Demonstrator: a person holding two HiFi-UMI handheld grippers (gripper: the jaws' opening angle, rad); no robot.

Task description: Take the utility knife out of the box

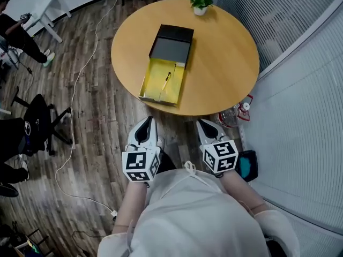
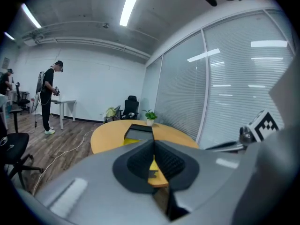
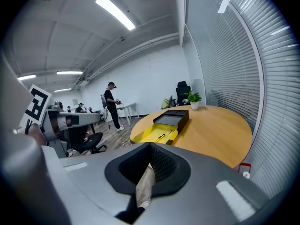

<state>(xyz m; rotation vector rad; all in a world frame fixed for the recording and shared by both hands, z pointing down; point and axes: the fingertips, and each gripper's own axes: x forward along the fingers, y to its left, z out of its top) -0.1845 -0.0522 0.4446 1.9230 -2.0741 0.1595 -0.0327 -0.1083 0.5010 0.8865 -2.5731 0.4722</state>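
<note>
An open box (image 1: pixel 170 48) lies on the round wooden table (image 1: pixel 225 58); its yellow tray (image 1: pixel 153 87) is slid out toward me from the black sleeve. The slim utility knife (image 1: pixel 167 80) lies in the tray. Both grippers hover over the floor just short of the table's near edge, pointing at it. My left gripper (image 1: pixel 146 123) is shut and empty, in line with the tray. My right gripper (image 1: pixel 204 125) also looks shut with nothing held. The left gripper view shows its closed jaws (image 2: pixel 153 146) and the box (image 2: pixel 138 132) beyond them. The right gripper view shows the tray (image 3: pixel 159 134) and knife (image 3: pixel 161 137) ahead of the right gripper (image 3: pixel 150 156).
A small potted plant (image 1: pixel 201 1) stands at the table's far edge. A black office chair (image 1: pixel 37 116) and a white cable (image 1: pixel 80 79) are on the wooden floor to the left. Glass walls with blinds (image 1: pixel 300 90) run along the right. A person (image 3: pixel 112 104) stands far off.
</note>
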